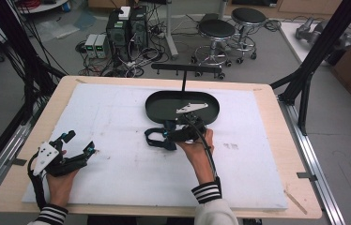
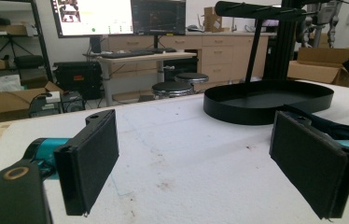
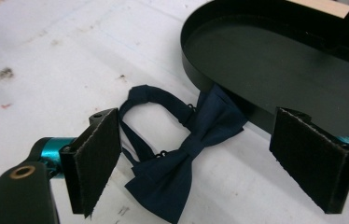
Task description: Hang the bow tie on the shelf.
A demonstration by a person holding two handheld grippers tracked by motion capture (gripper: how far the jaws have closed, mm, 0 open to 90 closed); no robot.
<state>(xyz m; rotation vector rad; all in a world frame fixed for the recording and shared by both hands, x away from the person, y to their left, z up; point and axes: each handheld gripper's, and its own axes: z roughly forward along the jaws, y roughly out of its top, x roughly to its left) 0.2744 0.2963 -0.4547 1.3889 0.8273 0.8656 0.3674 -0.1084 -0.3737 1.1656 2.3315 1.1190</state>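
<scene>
**Open right gripper over a navy bow tie beside the black tray**

Two grippers are in play, one bow tie, one tray. Nearest the person, the left gripper (image 1: pixel 77 152) rests low on the worktop (image 1: pixel 117 164) at the left, its jaws spread wide with nothing between them; the left gripper view shows bare, stained white surface in the gap.

Further in, the right gripper (image 3: pixel 210 163) hovers over the bow tie (image 3: pixel 186 154), jaws wide apart and pads clear of the cloth. The tie lies between them on the white surface.

The bow tie is dark navy fabric, knotted at the centre, with two wings: one fans toward the camera, the other reaches up to the tray's wall and appears to touch it. A thin neck strap of the same colour loops out to one side, with small metal fittings on it.

Just beyond lies the single oval black tray (image 1: pixel 157 110), shallow-rimmed, with a thin post rising from its far side to a crossbar (image 1: pixel 187 69). Past the worktop stand two round stools (image 1: pixel 217 30).
</scene>
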